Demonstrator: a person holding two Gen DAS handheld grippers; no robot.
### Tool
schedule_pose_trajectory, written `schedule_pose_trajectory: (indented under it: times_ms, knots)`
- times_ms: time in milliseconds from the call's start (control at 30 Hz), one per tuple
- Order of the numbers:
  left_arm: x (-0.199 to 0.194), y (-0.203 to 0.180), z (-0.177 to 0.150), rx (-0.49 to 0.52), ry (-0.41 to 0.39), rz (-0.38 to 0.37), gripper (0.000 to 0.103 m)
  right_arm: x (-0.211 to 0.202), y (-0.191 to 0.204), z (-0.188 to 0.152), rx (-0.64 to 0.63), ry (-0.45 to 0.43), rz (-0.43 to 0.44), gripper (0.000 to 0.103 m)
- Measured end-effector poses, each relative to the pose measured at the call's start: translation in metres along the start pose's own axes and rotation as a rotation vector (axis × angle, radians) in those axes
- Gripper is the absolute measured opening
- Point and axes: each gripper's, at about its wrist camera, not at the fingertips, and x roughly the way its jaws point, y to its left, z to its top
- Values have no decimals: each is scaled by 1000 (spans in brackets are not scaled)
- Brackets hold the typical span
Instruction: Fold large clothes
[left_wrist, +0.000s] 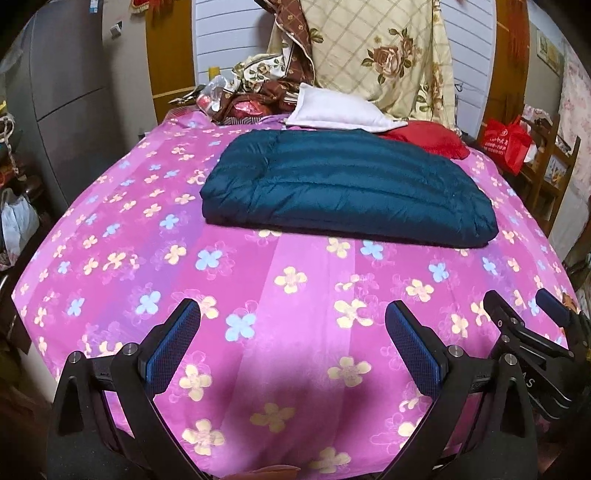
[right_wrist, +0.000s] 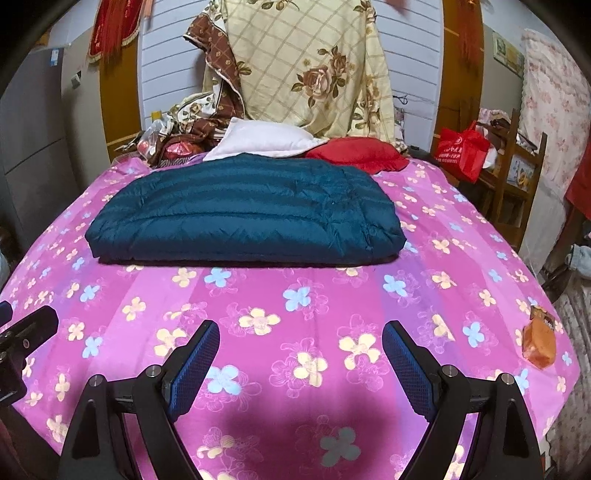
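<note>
Pink flowered bedsheet (left_wrist: 295, 258) all over the bed, cluttered room behind. Teal puffer jacket (left_wrist: 343, 192) folded into a thick rectangle toward the far middle of the bed, well apart from both grippers. White pillow (left_wrist: 332, 110) and red cushion (left_wrist: 424, 138) just behind it, touching its far edge. Left gripper (left_wrist: 293, 332) spread wide, blue pads (left_wrist: 173, 343) bare, gripping nothing, hovering over the near part of the sheet. Right gripper (right_wrist: 301, 354) same deal: splayed wide apart, nothing between the fingers, nothing touched. Orange snack packet (right_wrist: 539, 341) lying near the right edge of the sheet. Red bag (right_wrist: 461, 151) off on the wooden shelf (right_wrist: 517, 177) beside the bed.
</note>
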Motion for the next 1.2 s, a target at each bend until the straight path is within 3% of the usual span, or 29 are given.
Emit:
schedule_pose_trajectory:
  times_ms: [600, 1200]
  knots:
    - [-3, -3, -4, 5, 3, 3, 101, -5, 4, -8, -11, 4, 2, 88]
    - [-54, 11, -11, -42, -103, -33, 101, -58, 15, -4, -42, -102, -19, 88]
